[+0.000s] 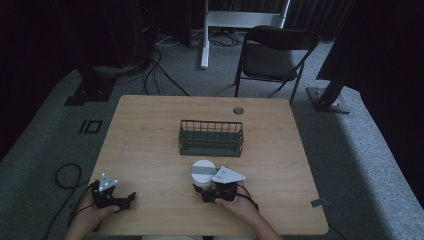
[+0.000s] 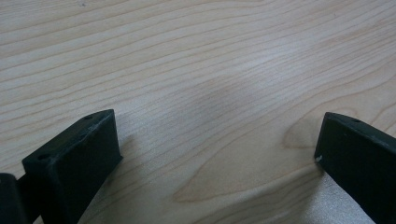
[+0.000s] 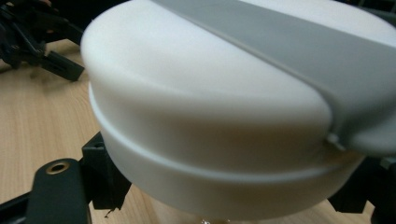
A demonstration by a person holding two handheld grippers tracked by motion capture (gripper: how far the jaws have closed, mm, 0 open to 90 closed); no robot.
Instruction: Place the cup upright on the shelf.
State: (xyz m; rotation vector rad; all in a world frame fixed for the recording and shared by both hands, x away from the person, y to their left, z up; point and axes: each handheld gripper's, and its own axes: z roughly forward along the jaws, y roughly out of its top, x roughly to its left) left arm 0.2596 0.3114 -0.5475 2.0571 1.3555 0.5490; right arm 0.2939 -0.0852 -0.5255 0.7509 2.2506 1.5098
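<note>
Dim carpeted floor point(image 1: 45, 135) surrounds a pale wooden counter point(image 1: 150, 145), with a folding chair point(image 1: 272, 55) standing beyond its far edge.

On the counter's near half, a little right of centre, sits a round white container point(image 1: 202, 172) with a grey band across its lid. In the right gripper view the container point(image 3: 210, 116) looms close, its lid seam running round the body and the grey band slanting over the top.

The right gripper point(image 1: 210, 192) is clamped on the container's lower part: its 2 black jaws press against the white wall from either side, one at the lower left and one at the lower right of the right gripper view. A hand point(image 1: 240, 205) holds this gripper from the near edge.

Just beyond the container, near the counter's middle, stands a dark wire basket point(image 1: 211, 137), apart from it.

The left gripper point(image 1: 127, 200) rests low over the near left part of the counter, held by the other hand point(image 1: 92, 210). Its 2 jaws stand wide apart with bare wood point(image 2: 210, 93) between them, grasping nothing.
</note>
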